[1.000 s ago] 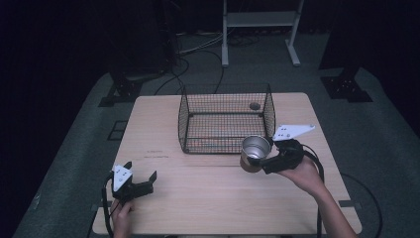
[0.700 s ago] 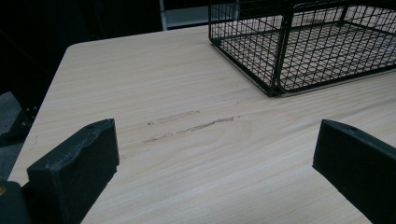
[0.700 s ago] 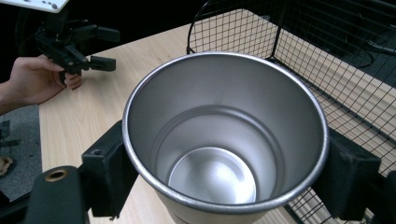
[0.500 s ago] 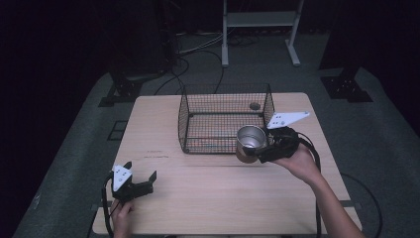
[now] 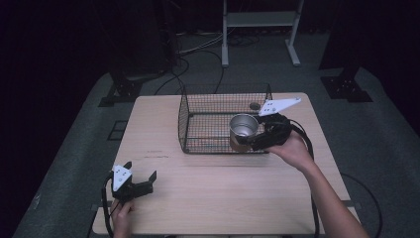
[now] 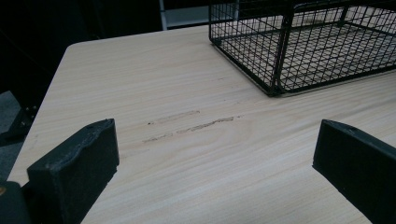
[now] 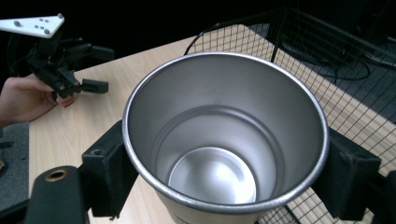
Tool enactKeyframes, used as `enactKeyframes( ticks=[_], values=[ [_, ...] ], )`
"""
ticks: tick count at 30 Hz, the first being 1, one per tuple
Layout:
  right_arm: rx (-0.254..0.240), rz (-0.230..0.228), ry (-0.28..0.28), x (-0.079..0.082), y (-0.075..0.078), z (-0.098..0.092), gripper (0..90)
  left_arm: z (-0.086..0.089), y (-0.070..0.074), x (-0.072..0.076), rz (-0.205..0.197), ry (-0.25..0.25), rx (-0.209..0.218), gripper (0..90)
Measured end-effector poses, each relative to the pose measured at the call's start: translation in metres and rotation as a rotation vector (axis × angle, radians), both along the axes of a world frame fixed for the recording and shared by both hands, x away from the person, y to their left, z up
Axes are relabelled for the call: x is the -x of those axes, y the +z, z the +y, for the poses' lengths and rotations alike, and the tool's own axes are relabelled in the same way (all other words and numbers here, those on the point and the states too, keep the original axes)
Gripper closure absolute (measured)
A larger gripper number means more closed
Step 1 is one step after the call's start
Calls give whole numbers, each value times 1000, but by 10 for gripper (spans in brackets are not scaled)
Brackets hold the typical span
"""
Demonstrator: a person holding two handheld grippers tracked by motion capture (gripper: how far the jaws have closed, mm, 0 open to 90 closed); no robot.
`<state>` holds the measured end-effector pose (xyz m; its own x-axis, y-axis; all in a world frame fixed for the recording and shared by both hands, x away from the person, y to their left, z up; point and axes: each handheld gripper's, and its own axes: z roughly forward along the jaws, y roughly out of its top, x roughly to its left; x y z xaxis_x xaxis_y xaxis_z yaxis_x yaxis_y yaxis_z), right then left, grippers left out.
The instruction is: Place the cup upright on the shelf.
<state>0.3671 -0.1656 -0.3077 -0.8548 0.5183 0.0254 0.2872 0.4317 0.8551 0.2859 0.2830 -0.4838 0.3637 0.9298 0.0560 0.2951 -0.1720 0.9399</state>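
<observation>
A shiny steel cup [image 5: 243,128] hangs upright over the right part of the black wire basket [image 5: 208,124], and my right gripper [image 5: 257,140] is shut on its sides. In the right gripper view the empty cup [image 7: 224,140] sits between both jaws, above the basket's mesh [image 7: 327,88]. My left gripper [image 5: 144,182] rests open near the table's front left corner, its jaws wide apart over bare wood [image 6: 201,154] with nothing between them. That left gripper [image 7: 91,67] also appears far off in the right gripper view, held by a hand.
The light wooden table [image 5: 208,198] carries the basket at its back middle. A small dark round object [image 5: 254,105] lies in the basket's far right corner. Cables and stand legs [image 5: 257,29] cover the dark floor behind the table.
My right gripper has carried the cup up and to the left, from beside the basket's front right corner to above its right part. The left gripper has stayed put.
</observation>
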Motion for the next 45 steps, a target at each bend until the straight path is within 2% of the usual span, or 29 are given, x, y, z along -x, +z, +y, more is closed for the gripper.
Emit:
enactKeyframes(
  ticks=[9, 16, 38, 45],
  values=[
    [-7, 2, -6, -13, 4, 10, 179, 0, 0, 0, -2, -1, -2, 0],
    [-4, 0, -32, -25, 5, 15, 179, 0, 0, 0, -6, -1, 2, 0],
    [58, -4, -47, -58, 25, 40, 179, 1, 0, 0, -4, -1, 6, 0],
    [62, 6, -60, -72, 28, 45, 179, 1, 0, 0, -4, -2, 14, 0]
  ],
)
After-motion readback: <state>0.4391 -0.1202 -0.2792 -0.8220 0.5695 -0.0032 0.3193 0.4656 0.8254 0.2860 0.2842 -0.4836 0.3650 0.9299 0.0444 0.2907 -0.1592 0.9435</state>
